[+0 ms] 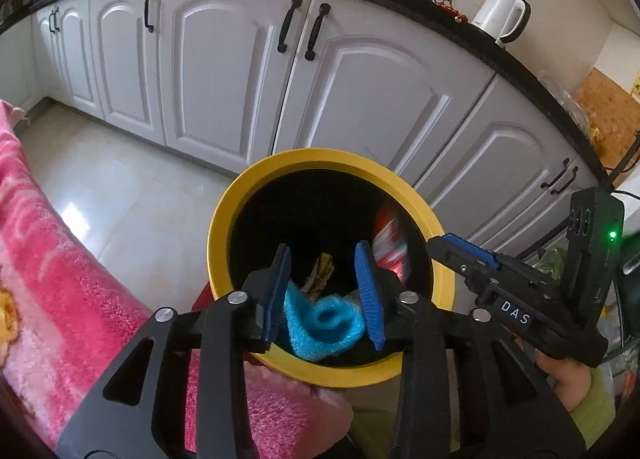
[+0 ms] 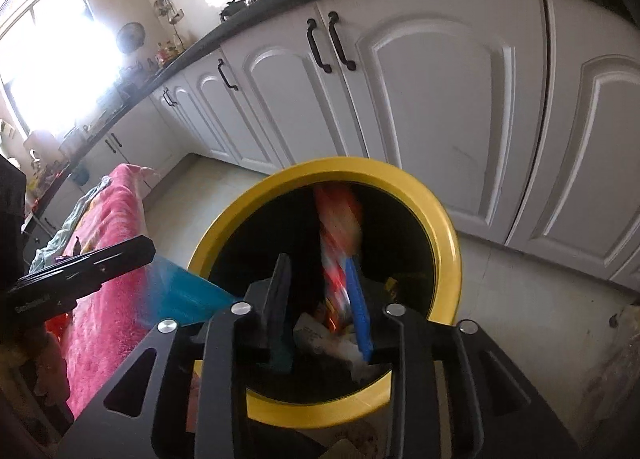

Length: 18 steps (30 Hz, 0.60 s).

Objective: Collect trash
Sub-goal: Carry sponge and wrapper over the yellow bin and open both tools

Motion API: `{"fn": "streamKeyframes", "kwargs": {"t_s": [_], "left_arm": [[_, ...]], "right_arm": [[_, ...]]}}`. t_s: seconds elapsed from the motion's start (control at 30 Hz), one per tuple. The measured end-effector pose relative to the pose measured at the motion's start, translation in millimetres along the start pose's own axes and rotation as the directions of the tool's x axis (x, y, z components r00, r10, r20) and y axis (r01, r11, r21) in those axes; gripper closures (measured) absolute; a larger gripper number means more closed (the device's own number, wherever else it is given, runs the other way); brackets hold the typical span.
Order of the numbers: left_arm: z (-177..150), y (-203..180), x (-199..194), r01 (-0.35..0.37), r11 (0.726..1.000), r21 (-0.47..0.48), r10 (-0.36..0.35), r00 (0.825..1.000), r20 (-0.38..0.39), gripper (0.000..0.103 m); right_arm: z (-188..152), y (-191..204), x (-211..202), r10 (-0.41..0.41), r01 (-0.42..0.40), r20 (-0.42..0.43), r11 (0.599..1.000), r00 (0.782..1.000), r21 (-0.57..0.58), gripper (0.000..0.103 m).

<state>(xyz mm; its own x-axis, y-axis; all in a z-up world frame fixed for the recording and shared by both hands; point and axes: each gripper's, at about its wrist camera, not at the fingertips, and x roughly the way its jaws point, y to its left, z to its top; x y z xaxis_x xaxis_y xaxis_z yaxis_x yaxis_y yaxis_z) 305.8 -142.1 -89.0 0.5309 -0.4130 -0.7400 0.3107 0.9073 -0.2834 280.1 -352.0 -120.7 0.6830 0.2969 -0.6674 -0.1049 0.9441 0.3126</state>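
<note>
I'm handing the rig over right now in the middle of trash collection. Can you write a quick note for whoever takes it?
Left claw: open above the yellow bin, with the blue fluffy cloth loose between its fingers.
Right claw: open above the same bin, with the red wrapper blurred beside its blue finger and looking to be on its way in.
Done: white paper scraps already lie in the bin.
Left: check that both pieces landed inside, then look for more trash. The pink blanket beside the bin shows none from here.
</note>
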Motion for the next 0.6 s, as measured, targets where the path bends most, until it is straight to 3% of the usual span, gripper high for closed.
{"fn": "streamKeyframes", "kwargs": {"t_s": [0.2,0.6], "left_arm": [[-1.4,4.8,-14.6,-0.017,1.0,-0.011,0.017,0.999,0.027,0.063],[-0.4,16.3,-74.8,-0.083,0.996,-0.022,0.085,0.986,0.142,0.029]], "right_arm": [[3.9,4.1,-6.3,-0.001,0.001,0.013,1.0,1.0,-0.002,0.064],[18.9,37.3,-39.6,0.009,-0.002,0.098,0.997,0.995,-0.077,0.037]]}}
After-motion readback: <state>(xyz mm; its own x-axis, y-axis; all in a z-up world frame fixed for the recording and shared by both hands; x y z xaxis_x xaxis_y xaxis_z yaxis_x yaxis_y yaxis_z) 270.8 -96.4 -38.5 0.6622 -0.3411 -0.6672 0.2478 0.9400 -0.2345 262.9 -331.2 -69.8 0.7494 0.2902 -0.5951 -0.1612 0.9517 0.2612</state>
